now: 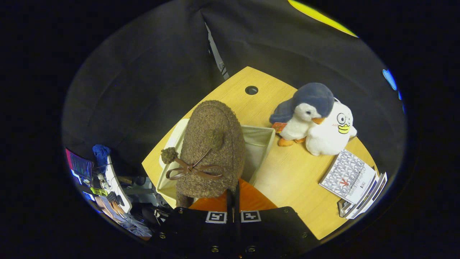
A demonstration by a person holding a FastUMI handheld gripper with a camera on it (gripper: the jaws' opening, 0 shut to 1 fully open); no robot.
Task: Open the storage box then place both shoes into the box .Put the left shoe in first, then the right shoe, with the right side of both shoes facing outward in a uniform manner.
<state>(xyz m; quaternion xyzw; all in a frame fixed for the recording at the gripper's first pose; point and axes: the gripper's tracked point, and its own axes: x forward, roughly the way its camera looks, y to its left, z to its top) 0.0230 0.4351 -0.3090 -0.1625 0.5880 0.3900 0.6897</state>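
A brown fuzzy shoe (pixel 212 144) with a brown ribbon bow and two pom-poms hangs just ahead of my fingers, over the open beige fabric storage box (pixel 260 145). My gripper (pixel 233 201) is shut on the shoe's near edge, with the two dark fingers pressed close together and orange parts on either side of them. The shoe hides most of the box's inside; the right inner wall and rim show. A pale flap of the box (pixel 176 138) sticks out to the shoe's left. I cannot tell whether this is the left or the right shoe.
The box stands on a wooden table (pixel 287 180) with a cable hole (pixel 251 90) beyond it. Right of the box sit a penguin plush (pixel 305 111) and a white duck plush (pixel 332 131). Booklets (pixel 350 180) lie nearer, by the table's right edge. Desk clutter (pixel 107 187) lies off the table's left.
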